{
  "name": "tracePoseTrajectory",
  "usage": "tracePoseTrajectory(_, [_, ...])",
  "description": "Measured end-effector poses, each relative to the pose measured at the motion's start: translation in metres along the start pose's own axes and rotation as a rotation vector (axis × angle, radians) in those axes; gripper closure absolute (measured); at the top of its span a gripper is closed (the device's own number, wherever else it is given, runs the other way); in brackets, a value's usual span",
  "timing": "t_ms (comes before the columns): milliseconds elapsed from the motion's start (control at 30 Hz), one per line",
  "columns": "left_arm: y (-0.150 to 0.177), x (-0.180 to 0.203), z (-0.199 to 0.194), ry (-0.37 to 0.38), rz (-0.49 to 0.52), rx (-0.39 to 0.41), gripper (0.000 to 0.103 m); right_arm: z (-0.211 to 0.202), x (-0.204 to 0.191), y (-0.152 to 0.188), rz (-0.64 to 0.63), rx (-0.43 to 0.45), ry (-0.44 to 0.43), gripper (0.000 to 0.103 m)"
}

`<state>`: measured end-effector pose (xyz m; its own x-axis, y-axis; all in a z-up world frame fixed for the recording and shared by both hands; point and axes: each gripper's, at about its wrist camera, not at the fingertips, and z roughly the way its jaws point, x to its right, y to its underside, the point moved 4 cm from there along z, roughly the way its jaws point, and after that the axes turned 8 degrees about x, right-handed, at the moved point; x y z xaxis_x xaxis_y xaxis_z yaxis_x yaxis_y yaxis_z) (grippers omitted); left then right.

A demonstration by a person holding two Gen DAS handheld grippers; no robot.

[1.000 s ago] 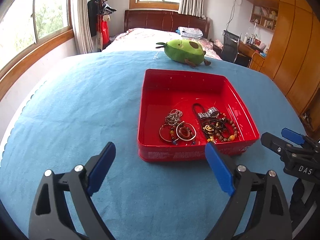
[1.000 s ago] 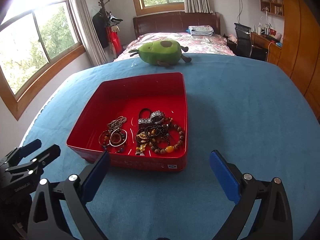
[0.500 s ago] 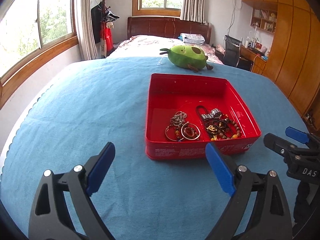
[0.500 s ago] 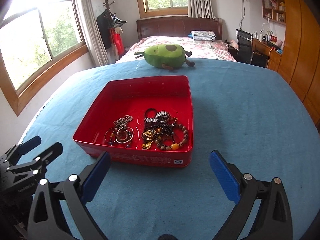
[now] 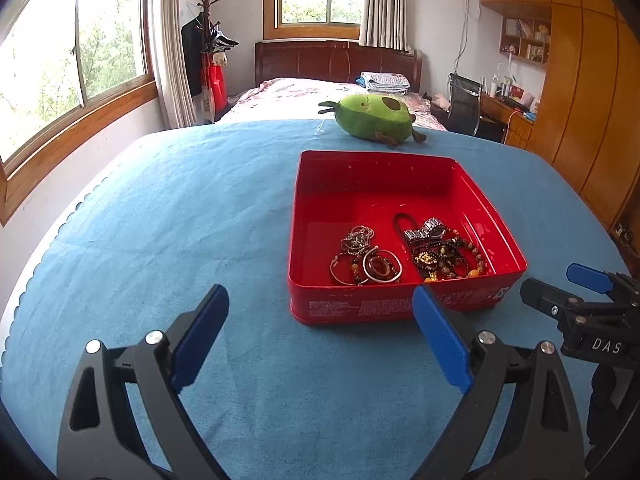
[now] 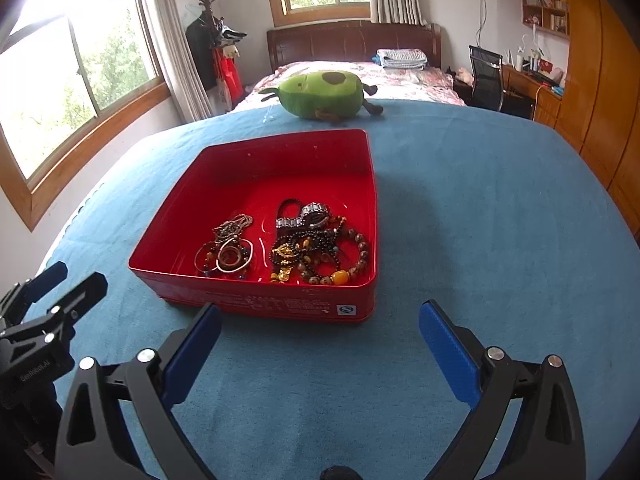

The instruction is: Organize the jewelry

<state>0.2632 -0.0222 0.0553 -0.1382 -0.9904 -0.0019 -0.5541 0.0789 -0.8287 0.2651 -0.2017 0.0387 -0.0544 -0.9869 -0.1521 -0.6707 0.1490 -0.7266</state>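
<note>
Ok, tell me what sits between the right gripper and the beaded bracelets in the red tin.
Only the red tin's near wall. The right gripper hangs open over bare blue cloth just short of it, and the beaded bracelets lie uncovered behind that wall, tangled together, so reaching over the rim looks unobstructed.

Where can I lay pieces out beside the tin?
Bare blue cloth lies right of the red tin, and more on its left. The jewelry crowds the tin's near half; its far half, toward the avocado plush, is bare.

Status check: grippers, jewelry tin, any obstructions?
Left gripper open, empty. Right gripper open, empty. Jewelry heaped at near end of red tin. Nothing between grippers and tin; avocado plush sits behind it.
</note>
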Motion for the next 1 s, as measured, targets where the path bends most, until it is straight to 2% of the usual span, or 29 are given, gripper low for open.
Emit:
tracePoseTrajectory(633, [0.005, -0.002, 0.033, -0.014, -0.005, -0.077, 0.011, 0.014, -0.001, 0.002, -0.005, -0.035, 0.000, 0.004])
tracePoseTrajectory(1000, [0.002, -0.004, 0.033, -0.018, -0.002, -0.076, 0.011, 0.014, -0.002, 0.002, -0.006, -0.035, 0.001, 0.004])
